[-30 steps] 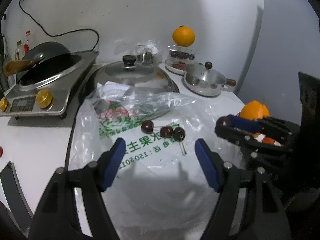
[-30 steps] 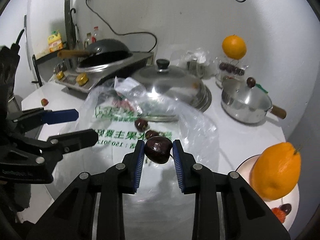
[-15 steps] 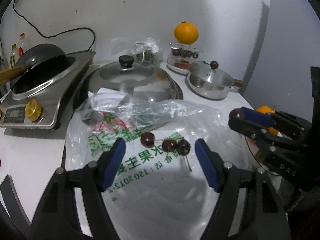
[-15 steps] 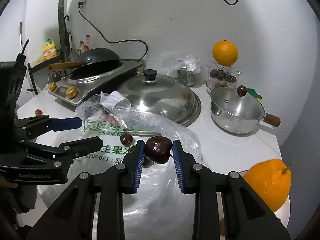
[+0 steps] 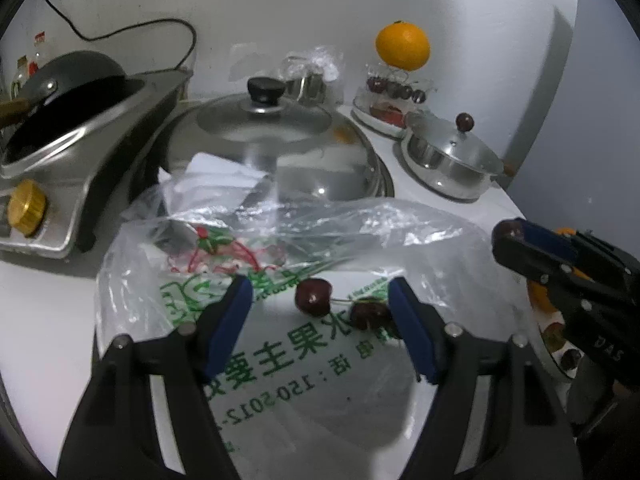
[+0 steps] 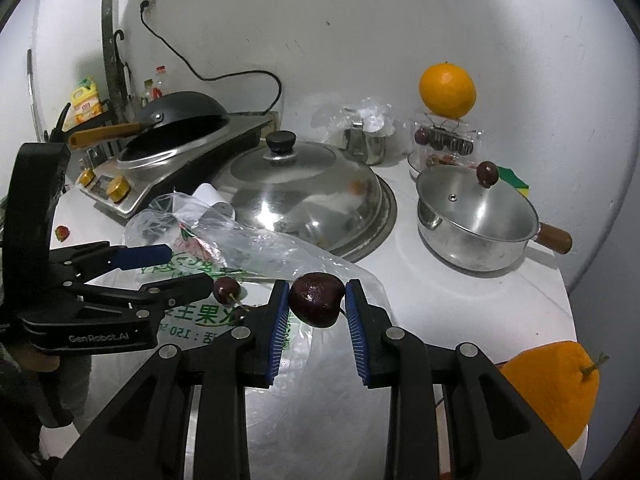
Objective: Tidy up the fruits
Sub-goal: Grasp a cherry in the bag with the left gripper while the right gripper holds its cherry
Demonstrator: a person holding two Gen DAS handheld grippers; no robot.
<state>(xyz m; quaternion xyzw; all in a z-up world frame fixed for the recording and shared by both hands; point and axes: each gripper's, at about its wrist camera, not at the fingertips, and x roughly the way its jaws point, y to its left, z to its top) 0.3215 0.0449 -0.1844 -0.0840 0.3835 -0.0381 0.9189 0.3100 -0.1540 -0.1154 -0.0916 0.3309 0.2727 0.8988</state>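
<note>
At lower centre the left gripper (image 5: 320, 312) stands wide apart over a printed plastic bag (image 5: 280, 360), framing two dark cherries (image 5: 314, 297) lying on it, while the right gripper (image 5: 516, 240) enters from the right edge, closed on a dark cherry (image 5: 505, 229).

Both our grippers are matte black plastic with silver screw heads: the left gripper (image 5: 320, 304) has smooth blue pads (image 5: 412, 334), the right gripper (image 6: 317, 312) ribbed blue ones, and there's white "GenRobot.AI" lettering on the left's side.
</note>
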